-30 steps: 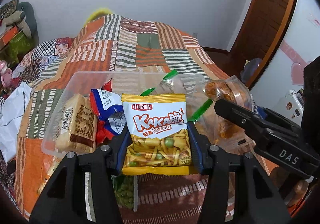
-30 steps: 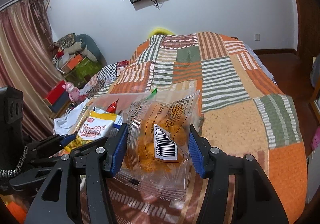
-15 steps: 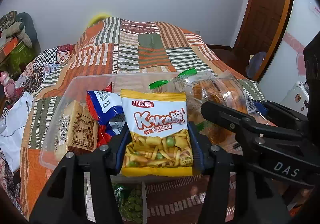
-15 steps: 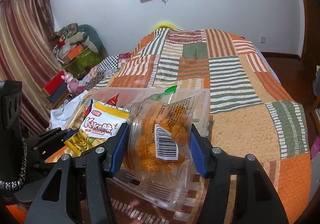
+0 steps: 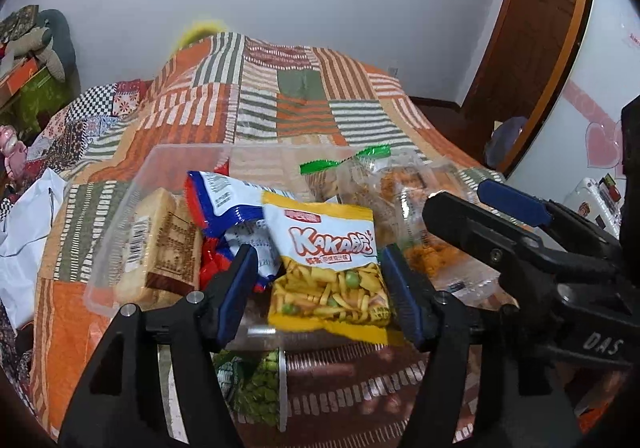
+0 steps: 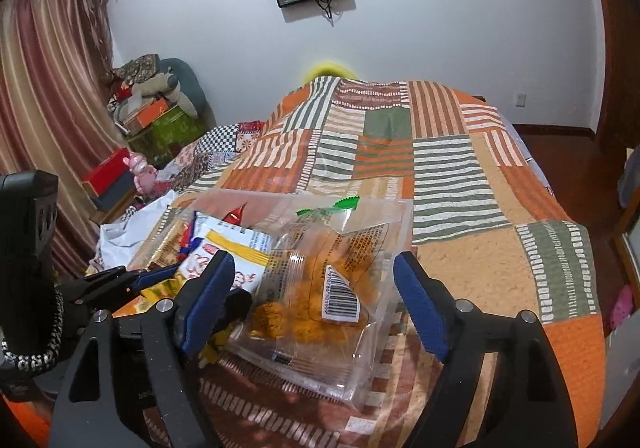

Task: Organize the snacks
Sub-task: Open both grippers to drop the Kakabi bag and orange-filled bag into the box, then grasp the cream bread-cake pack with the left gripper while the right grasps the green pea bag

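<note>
Fingers (image 5: 236, 284) beside snack-filled clear bin (image 5: 120, 248)

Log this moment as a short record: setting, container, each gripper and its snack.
setting: patchwork bedspread
container: clear plastic bin, several snack packs inside
left gripper: jaws opening, yellow Kaka packet between them, left pad clear of it
right gripper: jaws opening, clear bag of orange snacks between them, pads apart from it
</note>
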